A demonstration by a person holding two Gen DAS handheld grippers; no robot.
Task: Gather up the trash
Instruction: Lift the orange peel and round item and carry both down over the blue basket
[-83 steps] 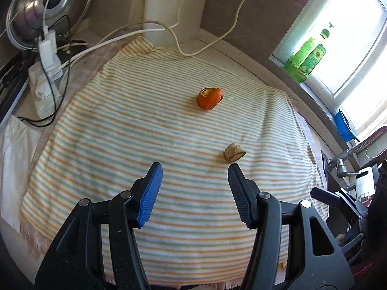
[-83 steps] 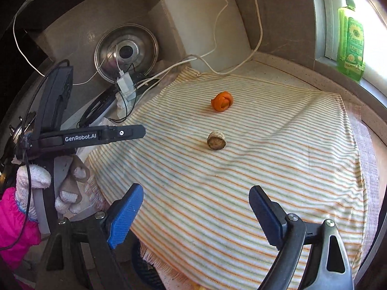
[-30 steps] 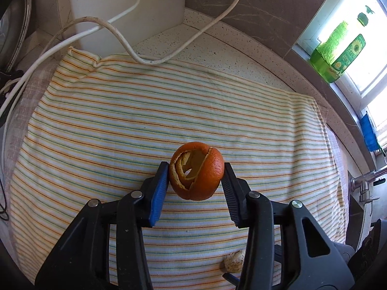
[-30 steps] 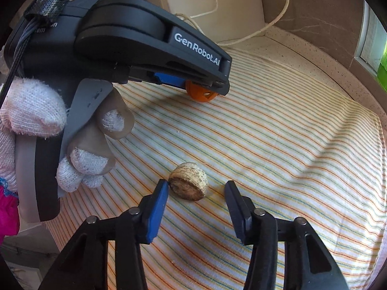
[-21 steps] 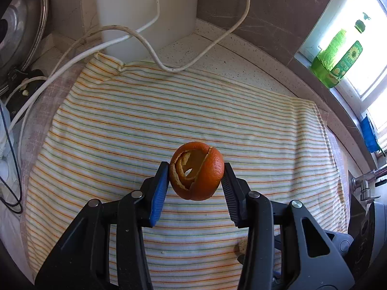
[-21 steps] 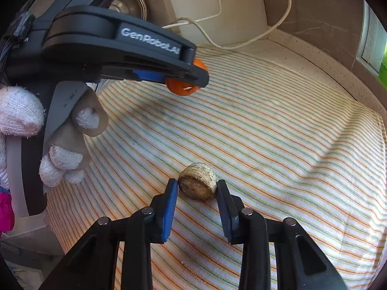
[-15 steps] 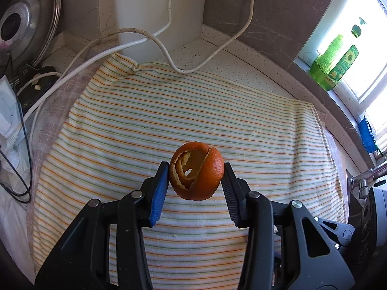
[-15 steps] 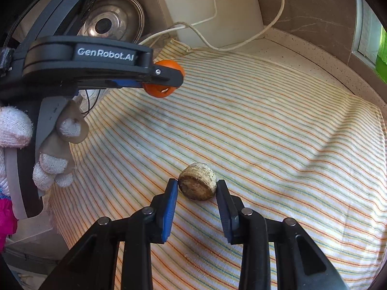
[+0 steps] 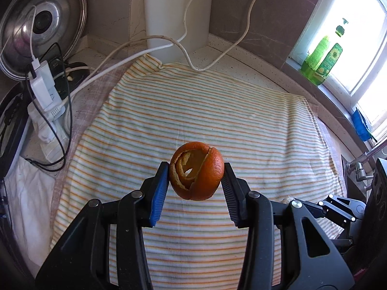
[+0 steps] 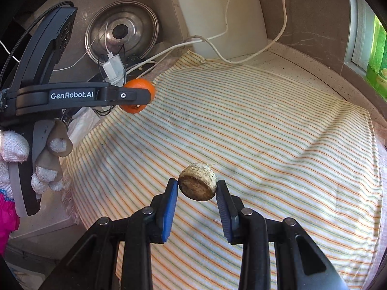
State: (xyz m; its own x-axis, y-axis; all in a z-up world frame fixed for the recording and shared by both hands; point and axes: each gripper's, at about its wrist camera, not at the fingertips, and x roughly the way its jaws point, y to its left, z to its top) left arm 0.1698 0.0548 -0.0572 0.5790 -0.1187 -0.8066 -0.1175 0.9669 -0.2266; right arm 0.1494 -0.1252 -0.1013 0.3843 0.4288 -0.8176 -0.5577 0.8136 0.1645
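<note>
An orange peel (image 9: pixel 197 171), curled into a hollow ball, hangs above the striped cloth (image 9: pixel 217 111) with my left gripper (image 9: pixel 196 176) shut on it. The same orange peel (image 10: pixel 137 97) shows at the left of the right wrist view, held in the left gripper (image 10: pixel 139 96) by a gloved hand (image 10: pixel 46 159). A round brown stub (image 10: pixel 197 182), rough and fibrous, is lifted off the striped cloth (image 10: pixel 266 133) with my right gripper (image 10: pixel 196 188) shut on it. Part of the right gripper (image 9: pixel 338 207) appears at the lower right of the left wrist view.
A white cutting board (image 9: pixel 176 12) leans on the back wall with white cables (image 9: pixel 188 55) trailing past it. A steel lid (image 9: pixel 41 21) and a power strip with chargers (image 9: pixel 46 101) sit at the left. A green bottle (image 9: pixel 321 60) stands on the windowsill, a faucet (image 9: pixel 360 166) at right.
The right gripper closed on the brown stub and lifted it off the cloth. The left gripper rose and drew back with the orange peel, so more of the counter shows.
</note>
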